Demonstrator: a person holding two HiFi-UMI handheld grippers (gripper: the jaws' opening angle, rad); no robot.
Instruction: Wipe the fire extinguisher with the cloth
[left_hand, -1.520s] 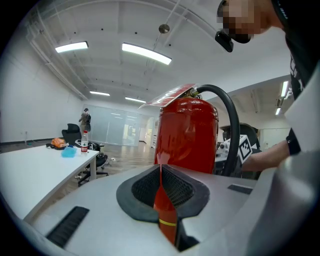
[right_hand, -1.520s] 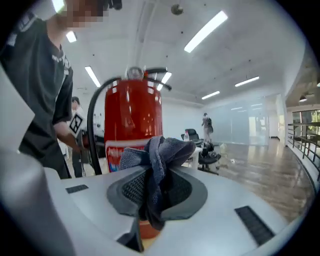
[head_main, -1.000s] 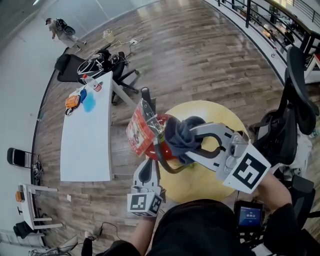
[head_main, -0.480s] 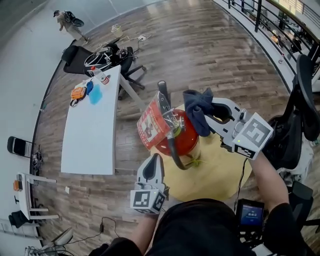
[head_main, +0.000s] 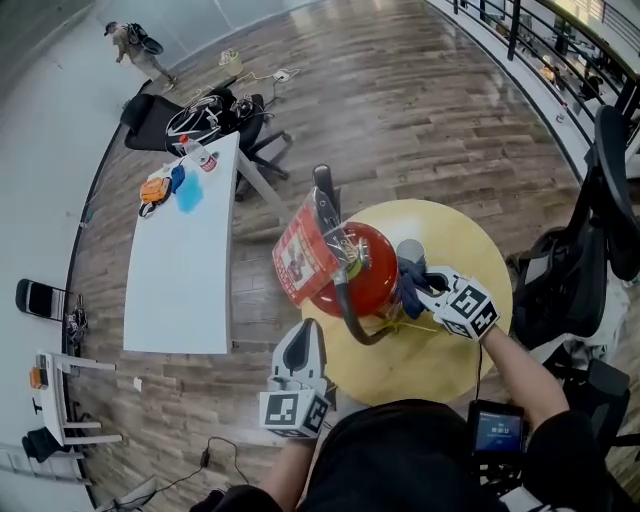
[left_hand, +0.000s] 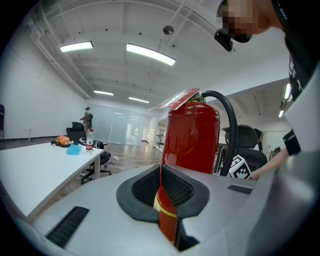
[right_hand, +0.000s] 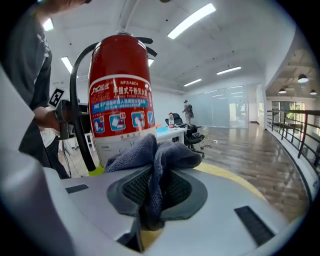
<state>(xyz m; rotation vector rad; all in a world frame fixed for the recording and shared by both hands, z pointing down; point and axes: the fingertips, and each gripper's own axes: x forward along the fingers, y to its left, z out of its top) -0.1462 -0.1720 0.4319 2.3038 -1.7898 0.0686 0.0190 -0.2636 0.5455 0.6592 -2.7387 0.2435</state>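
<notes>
Red fire extinguisher (head_main: 362, 268) stands upright on the round table (head_main: 455, 355), straight ahead of my right gripper (head_main: 415, 295). Its jaws are clamped on the cloth (right_hand: 152, 160), low by the base. Long axis vertical, so I'd stroke upward. Left gripper (head_main: 305, 338) hangs near, jaws together, empty.

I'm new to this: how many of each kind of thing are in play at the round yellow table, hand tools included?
Red cylindrical metal fire extinguisher: 1
Dark blue fabric cloth: 1
Grey hand-held two-jaw grippers: 2 (left gripper, right gripper)
Total: 4
</notes>
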